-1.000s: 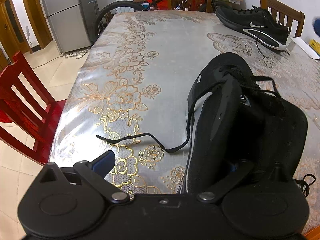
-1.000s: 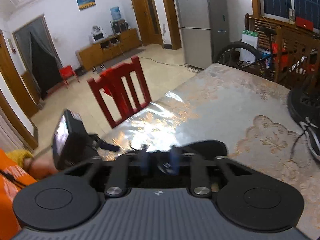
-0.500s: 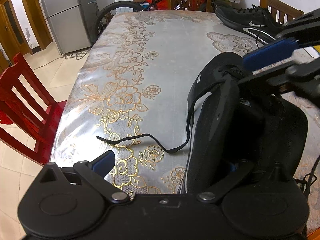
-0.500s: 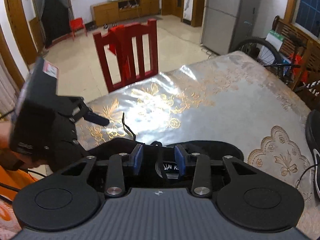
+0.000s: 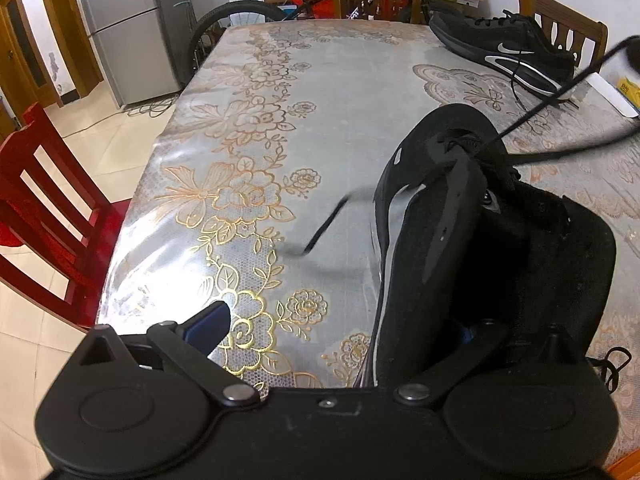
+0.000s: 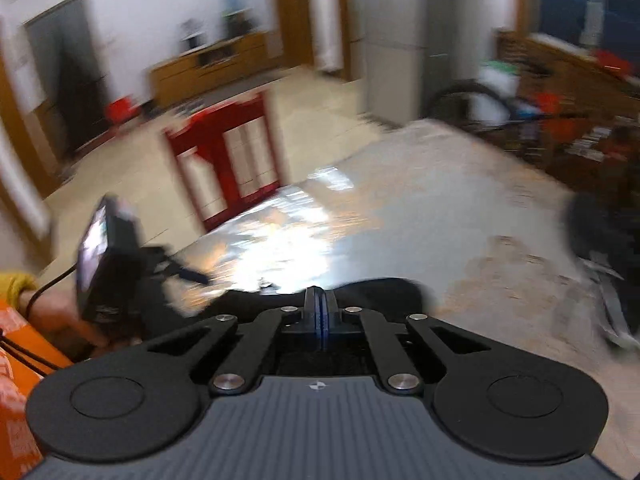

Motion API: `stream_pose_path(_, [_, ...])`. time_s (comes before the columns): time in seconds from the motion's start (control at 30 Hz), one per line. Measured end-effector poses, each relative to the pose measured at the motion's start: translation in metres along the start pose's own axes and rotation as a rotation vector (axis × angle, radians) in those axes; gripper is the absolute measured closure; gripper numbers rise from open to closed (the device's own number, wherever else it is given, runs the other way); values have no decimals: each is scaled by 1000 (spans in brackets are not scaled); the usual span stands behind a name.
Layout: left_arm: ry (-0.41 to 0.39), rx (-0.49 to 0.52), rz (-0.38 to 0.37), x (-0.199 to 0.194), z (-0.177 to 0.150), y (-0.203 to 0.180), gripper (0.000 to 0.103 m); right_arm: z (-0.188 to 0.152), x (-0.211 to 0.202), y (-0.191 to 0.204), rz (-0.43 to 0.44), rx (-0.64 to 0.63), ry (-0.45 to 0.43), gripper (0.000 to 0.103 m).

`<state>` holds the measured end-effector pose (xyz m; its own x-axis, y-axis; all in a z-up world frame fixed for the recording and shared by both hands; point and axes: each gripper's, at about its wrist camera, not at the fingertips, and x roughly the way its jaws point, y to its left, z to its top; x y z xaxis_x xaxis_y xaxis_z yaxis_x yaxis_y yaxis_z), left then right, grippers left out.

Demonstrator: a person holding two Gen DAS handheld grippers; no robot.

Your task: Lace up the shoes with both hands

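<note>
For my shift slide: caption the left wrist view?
Left tool steadies the near black shoe while its lace is drawn taut up to the right.

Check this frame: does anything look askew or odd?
The near shoe lies tipped on its side on the table, with one lace stretched taut up to the right. The right wrist view is motion-blurred. Nothing looks spilled or damaged.
</note>
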<state>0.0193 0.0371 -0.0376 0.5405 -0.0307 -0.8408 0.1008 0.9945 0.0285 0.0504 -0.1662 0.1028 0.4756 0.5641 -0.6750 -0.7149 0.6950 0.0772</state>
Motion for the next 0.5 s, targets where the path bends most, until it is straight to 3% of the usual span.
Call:
stream_pose_path(0.17, [1, -1, 1, 0, 0, 0, 0, -19, -1, -12, -188, -16, 73, 94])
stream_pose_path(0.23, [1, -2, 2, 0, 0, 0, 0, -25, -1, -15, -254, -25, 93, 84])
stream_pose_path(0.27, [2, -2, 3, 0, 0, 0, 0, -23, 1, -8, -230, -43, 47, 70])
stream_pose_path(0.3, [2, -2, 4, 0, 0, 0, 0, -20, 4, 0, -186, -68, 7, 65])
stream_pose_path(0.4, [3, -3, 9, 0, 0, -1, 0, -8, 27, 24, -12, -146, -9, 64])
stream_pose_path(0.5, [3, -5, 12, 0, 0, -2, 0, -7, 65, 42, 45, -264, 53, 68])
